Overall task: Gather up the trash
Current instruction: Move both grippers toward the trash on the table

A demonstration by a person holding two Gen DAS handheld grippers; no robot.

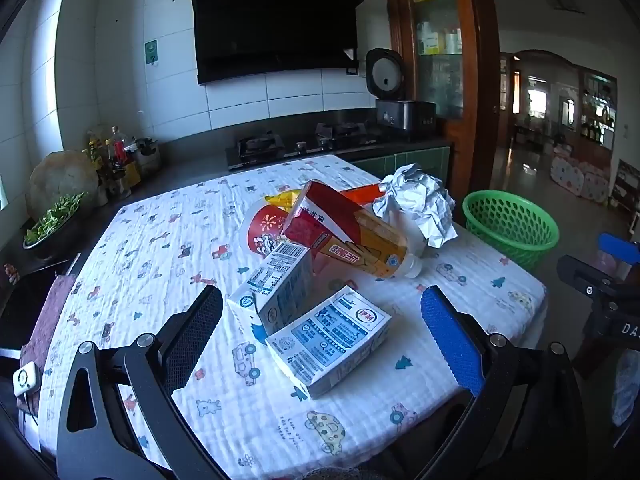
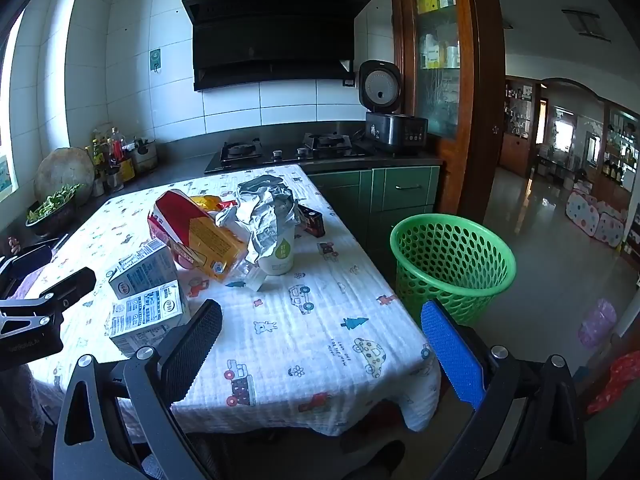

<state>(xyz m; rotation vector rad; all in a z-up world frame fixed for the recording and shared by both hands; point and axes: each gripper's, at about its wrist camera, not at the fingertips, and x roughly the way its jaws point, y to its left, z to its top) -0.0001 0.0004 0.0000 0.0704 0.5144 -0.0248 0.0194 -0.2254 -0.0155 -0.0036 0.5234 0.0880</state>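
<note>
Left hand-held gripper point(image 1: 322, 312): fingers wide apart, holding nothing, poised above two milk cartons point(image 1: 328, 338) at the near edge of the desk point(image 1: 160, 248). Right hand-held gripper point(image 2: 322, 324): also wide, holding nothing. Trash pile mid-desk: cartons, tilted red-and-yellow bottle point(image 1: 352, 232), crumpled foil point(image 2: 264, 208), paper cup point(image 2: 278, 254). Green basket point(image 2: 454, 260) on the floor beside the desk.

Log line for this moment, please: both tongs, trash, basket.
left tongs: open, empty, over milk cartons | right tongs: open, empty | trash pile: on table | green basket: looks empty
</note>
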